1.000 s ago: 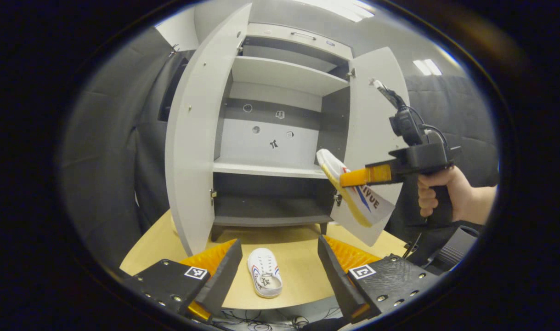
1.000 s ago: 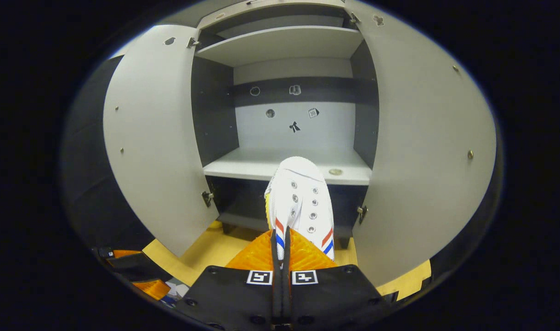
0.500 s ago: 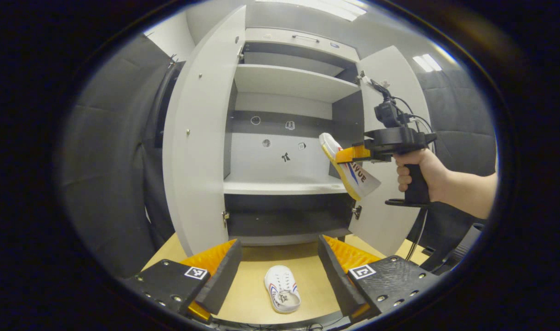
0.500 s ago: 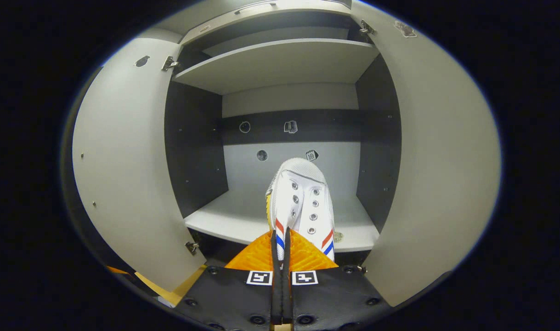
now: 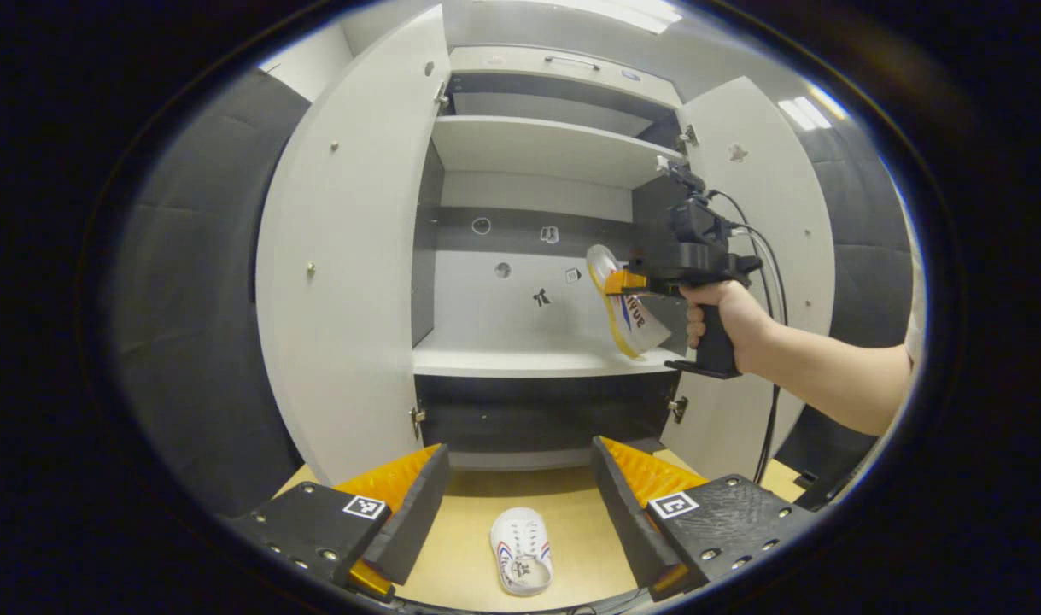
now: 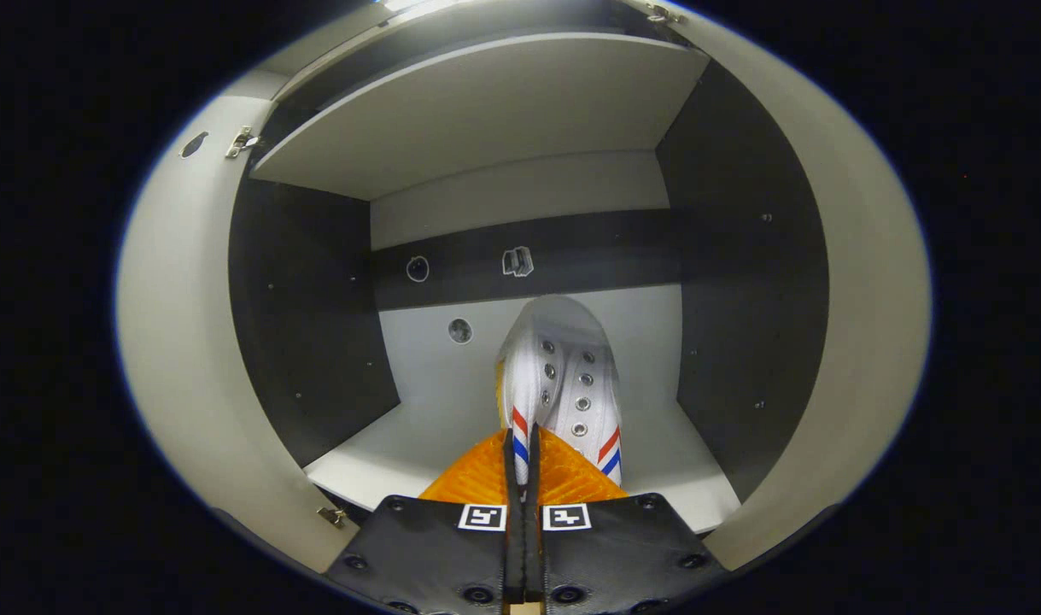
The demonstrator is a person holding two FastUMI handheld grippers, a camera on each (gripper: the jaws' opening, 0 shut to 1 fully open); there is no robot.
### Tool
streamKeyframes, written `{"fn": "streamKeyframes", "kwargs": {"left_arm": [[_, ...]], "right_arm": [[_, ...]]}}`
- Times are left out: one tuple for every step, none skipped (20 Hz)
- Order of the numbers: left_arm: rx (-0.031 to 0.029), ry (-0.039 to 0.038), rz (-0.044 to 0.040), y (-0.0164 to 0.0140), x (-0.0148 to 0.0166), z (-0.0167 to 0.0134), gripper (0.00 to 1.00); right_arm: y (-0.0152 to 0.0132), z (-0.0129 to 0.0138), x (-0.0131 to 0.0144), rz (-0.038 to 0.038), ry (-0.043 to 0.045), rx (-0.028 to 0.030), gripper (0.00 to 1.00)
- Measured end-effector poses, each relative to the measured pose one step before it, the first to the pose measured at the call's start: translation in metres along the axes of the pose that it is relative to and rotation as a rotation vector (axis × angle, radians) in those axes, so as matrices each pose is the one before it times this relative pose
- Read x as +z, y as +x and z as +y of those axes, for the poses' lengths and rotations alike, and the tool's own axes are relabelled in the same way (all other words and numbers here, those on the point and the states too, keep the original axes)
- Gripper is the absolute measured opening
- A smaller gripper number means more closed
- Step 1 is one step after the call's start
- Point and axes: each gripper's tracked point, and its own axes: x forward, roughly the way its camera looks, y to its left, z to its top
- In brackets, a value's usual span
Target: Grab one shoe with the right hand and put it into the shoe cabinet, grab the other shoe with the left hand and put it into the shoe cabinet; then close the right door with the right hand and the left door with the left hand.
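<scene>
Lettering on held shoe [image 5: 629,318] sole, too blurred to read.

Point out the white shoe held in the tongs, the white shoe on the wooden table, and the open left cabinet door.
Held white shoe [image 6: 563,376]: right gripper view, laced upper.
White shoe on wooden table [image 5: 521,551]: left gripper view, its opening.
Grey left cabinet door [image 5: 349,282]: left gripper view, inner panel.

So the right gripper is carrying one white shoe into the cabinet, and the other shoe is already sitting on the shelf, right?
Not quite. The right gripper does carry one shoe into the cabinet, but the other shoe lies on the table, between the left gripper's open fingers, as the left gripper view shows.
</scene>
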Motion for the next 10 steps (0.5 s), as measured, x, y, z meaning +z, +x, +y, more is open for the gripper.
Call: {"fn": "streamKeyframes", "kwargs": {"left_arm": [[0.01053, -0.00674, 0.00603, 0.00194, 0.00018, -0.00155, 0.94], [0.01342, -0.00581, 0.00199, 0.00089, 0.00129, -0.00054, 0.95], [0.01716, -0.00311, 0.00099, 0.00041, 0.00192, 0.00042, 0.95], [0.02009, -0.00092, 0.00154, -0.0004, -0.00019, 0.00093, 0.93], [0.0218, 0.00042, 0.00424, 0.00023, -0.00008, 0.00196, 0.93], [0.02247, 0.00114, 0.00485, 0.00017, -0.00032, 0.00289, 0.93], [0.02187, 0.0011, 0.00368, -0.00031, -0.00042, 0.00246, 0.93], [0.02103, 0.0009, 0.0026, 0.00069, 0.00019, 0.00252, 0.93], [0.02172, 0.00121, 0.00146, -0.00053, 0.00004, 0.00286, 0.93], [0.02237, 0.00086, 0.00297, 0.00058, 0.00029, 0.00194, 0.93]], "right_arm": [[0.00964, -0.00414, -0.00141, 0.00257, 0.00575, -0.0085, 0.01], [0.00856, -0.00398, -0.00054, 0.00025, 0.00948, -0.01188, 0.01], [0.00866, -0.00192, -0.00113, -0.00099, 0.01145, -0.00702, 0.0], [0.00822, -0.00165, -0.00038, -0.00185, 0.00968, -0.00249, 0.01], [0.00693, -0.00201, -0.00198, 0.00131, 0.00863, -0.0025, 0.01], [0.00728, -0.00082, -0.00127, 0.00589, 0.0083, -0.0022, 0.01], [0.0079, -0.00024, -0.00092, 0.00718, 0.00998, -0.00302, 0.01], [0.00687, 0.00036, -0.00114, 0.0093, 0.00979, 0.00153, 0.01], [0.00657, -0.00096, -0.00186, 0.00507, 0.00716, 0.00294, 0.01], [0.00253, -0.00149, -0.00127, 0.01093, 0.00636, 0.00427, 0.01]]}}
